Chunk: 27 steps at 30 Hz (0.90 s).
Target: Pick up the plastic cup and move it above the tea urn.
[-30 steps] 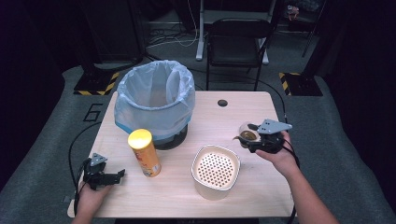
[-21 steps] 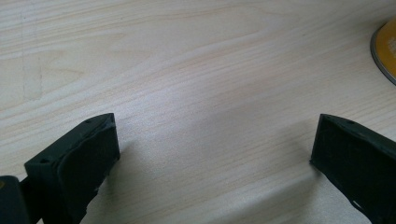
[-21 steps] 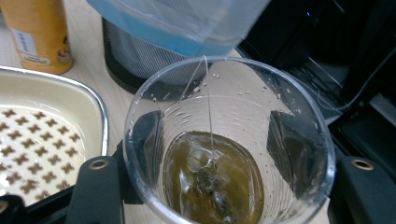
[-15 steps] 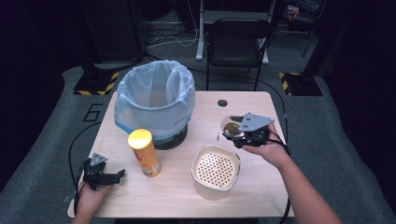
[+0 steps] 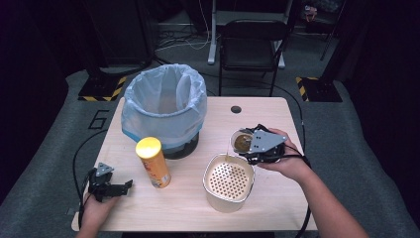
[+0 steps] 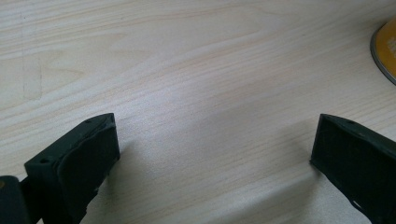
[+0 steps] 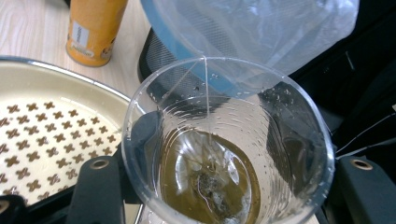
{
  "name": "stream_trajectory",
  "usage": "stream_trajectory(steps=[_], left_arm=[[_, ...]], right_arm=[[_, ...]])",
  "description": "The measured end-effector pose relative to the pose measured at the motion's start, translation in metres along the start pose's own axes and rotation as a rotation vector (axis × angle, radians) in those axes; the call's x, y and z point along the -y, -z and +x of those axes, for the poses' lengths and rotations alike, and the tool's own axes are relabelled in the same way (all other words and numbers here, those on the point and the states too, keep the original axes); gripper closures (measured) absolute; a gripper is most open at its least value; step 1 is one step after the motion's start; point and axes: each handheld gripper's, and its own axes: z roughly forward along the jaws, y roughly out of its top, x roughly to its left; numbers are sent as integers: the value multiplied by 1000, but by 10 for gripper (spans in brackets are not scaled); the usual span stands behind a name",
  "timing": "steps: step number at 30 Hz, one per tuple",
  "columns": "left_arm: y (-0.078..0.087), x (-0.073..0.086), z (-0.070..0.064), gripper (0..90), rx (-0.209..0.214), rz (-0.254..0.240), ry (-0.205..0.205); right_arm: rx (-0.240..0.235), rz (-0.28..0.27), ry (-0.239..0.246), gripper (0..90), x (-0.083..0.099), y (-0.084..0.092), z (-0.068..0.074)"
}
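Note:
A clear plastic cup (image 5: 241,142) holds brown liquid, what looks like a tea bag, and a thin string running up its inner wall (image 7: 224,154). My right gripper (image 5: 252,146) is shut on the cup, its jaws pressing both sides (image 7: 229,186). The cup hangs at the far right rim of a cream container with a perforated top (image 5: 229,181), seen at left in the right gripper view (image 7: 42,121). My left gripper (image 5: 124,186) rests at the table's front left, open, with bare wood between its jaws (image 6: 215,154).
A yellow chip can (image 5: 153,162) stands left of the cream container, its base edge (image 6: 386,51) just ahead of the left gripper. A black bin lined with a pale blue bag (image 5: 164,106) sits at the back left. A chair stands beyond the table.
My right gripper has carried the cup left and nearer, from the table's right side to the cream container's rim. The left gripper has stayed put.

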Motion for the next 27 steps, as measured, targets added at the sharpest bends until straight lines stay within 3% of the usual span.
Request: stream_trajectory(steps=[9, 12, 19, 22, 27], left_arm=[[0, 0, 0, 7, 0, 0, 0], [0, 0, 0, 7, 0, 0, 0], [0, 0, 0, 6, 0, 0, 0], [0, 0, 0, 6, 0, 1, 0], [0, 0, 0, 7, 0, 0, 0]], right_arm=[[12, -3, 86, 365, 1, -2, 11], [15, -16, 136, 365, -1, -1, 15], [17, -61, 203, 366, 3, -4, 25], [37, -67, 229, 367, 6, -6, 28], [91, -51, 325, 371, 6, -9, 36]])
